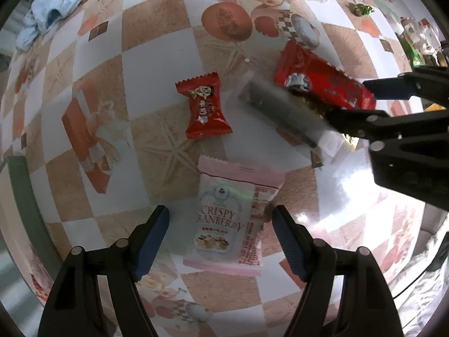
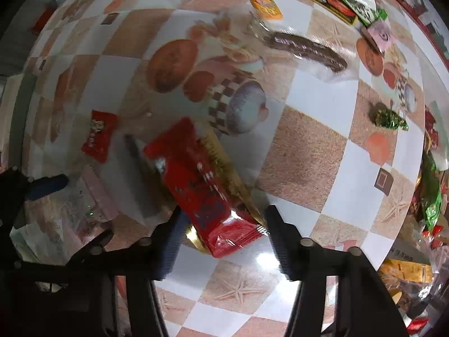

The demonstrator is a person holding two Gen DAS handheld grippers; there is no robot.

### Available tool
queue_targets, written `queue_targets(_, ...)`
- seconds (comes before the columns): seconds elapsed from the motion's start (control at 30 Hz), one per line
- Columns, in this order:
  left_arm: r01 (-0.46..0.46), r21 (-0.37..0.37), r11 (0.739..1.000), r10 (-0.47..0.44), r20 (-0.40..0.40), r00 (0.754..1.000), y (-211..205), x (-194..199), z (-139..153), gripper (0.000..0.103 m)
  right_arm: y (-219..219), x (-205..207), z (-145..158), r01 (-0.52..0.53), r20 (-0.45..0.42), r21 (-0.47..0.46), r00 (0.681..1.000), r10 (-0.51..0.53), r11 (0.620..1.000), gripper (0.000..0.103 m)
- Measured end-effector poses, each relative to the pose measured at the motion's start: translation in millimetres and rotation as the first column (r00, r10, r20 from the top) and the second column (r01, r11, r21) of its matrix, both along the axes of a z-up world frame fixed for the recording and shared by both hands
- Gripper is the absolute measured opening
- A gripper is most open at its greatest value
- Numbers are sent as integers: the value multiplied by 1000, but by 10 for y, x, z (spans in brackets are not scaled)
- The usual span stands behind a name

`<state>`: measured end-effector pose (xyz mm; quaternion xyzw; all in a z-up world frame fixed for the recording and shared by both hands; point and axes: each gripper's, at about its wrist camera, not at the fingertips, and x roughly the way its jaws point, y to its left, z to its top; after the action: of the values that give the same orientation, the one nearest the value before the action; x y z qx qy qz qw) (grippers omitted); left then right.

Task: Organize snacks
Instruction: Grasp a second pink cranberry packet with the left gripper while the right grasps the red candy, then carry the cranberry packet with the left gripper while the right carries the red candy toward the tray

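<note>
A pink "Crispy Cranberry" packet [image 1: 230, 219] lies on the table between the open fingers of my left gripper [image 1: 220, 241]. A small red candy packet [image 1: 204, 106] lies just beyond it and also shows in the right wrist view [image 2: 98, 136]. A long red snack packet [image 1: 322, 84] lies to the right. In the right wrist view this red packet [image 2: 202, 185] sits between the open fingers of my right gripper [image 2: 221, 241], its near end between the fingertips. The right gripper [image 1: 364, 98] also shows in the left wrist view, and a left fingertip [image 2: 47, 186] in the right view.
The patterned tablecloth [image 2: 308, 151] holds a brown sausage-like packet [image 2: 306, 50], a green foil candy [image 2: 390, 118], an orange packet [image 2: 266, 7] and a pile of snacks [image 2: 426, 202] at the right edge. A blue cloth [image 1: 53, 8] lies at the far left.
</note>
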<state>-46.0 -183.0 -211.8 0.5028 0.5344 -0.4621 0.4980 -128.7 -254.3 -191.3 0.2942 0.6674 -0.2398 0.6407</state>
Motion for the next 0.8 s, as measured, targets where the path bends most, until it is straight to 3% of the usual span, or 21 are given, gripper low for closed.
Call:
queue_targets(0.03, 0, 0, 1000, 0, 0, 1000, -2, 6, -10, 78, 34, 22, 10, 4, 0, -3, 1000, -4, 1000, 52)
queue_targets(0.17, 13, -42, 999, -13, 12, 1000, 25, 71, 73, 52, 57, -43, 71, 69, 19, -5, 997, -69, 998, 41)
queue_targets(0.2, 20, -46, 999, -20, 13, 1000, 22, 82, 76, 49, 72, -65, 82, 85, 24, 2, 996, -85, 996, 41)
queue_targets(0.4, 22, -50, 999, -21, 11, 1000, 115, 174, 52, 48, 283, -247, 46, 181, 22, 61, 983, -183, 982, 39)
queue_targets(0.6, 13, -26, 1000, -13, -4, 1000, 524, 310, -46, 48, 745, -467, -82, 282, 6, 150, 958, -286, 948, 40)
queue_targets(0.8, 8, -23, 1000, -8, -4, 1000, 650, 401, -117, 50, 961, -394, -101, 302, 0, 118, 953, -304, 946, 43)
